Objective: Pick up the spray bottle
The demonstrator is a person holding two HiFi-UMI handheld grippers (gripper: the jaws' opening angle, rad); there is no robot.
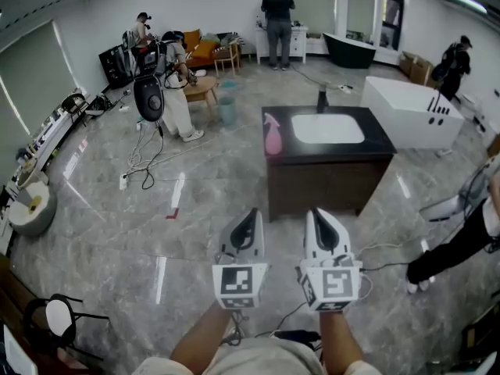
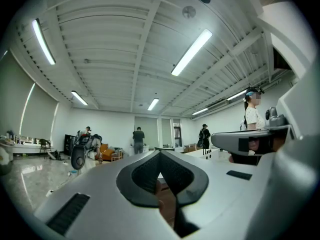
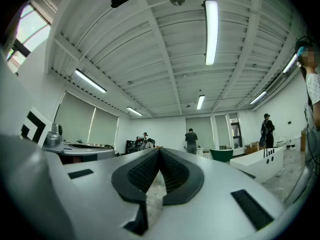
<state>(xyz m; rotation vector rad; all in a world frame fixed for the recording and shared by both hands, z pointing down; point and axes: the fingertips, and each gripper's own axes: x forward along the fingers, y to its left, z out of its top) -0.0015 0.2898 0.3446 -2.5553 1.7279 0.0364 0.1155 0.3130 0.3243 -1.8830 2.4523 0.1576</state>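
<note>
Ahead of both sets of jaws stands a dark counter [image 1: 380, 142] with a white sink [image 1: 328, 129] set into its top and a dark tap [image 1: 322, 98] behind the sink. The pink spray bottle [image 1: 272, 135] stands on the counter's near left corner, just beside the sink. It is well apart from the jaws, roughly in line with the gap between the two grippers. Only marble floor [image 1: 117, 225] lies between the jaws and the counter front.

Off to the left of the jaws a loose cable [image 1: 144, 166] trails over the floor. A person in white [image 1: 178, 92] bends there beside a blue bucket [image 1: 227, 109]. To the right, beyond the counter, sits a white tub [image 1: 410, 112]. A leg in dark trousers [image 1: 457, 244] is cut off by the picture's edge.

The left gripper [image 1: 248, 219] and the right gripper [image 1: 316, 219] are held side by side. Each has its jaws clenched tip to tip with nothing between them.

From the left gripper view only a brown strip shows through the slit below the tips, and the bottle cannot be made out there.

The bottle stands upright with its long axis vertical and its spray head on top. Which way the nozzle faces is too small to tell.
</note>
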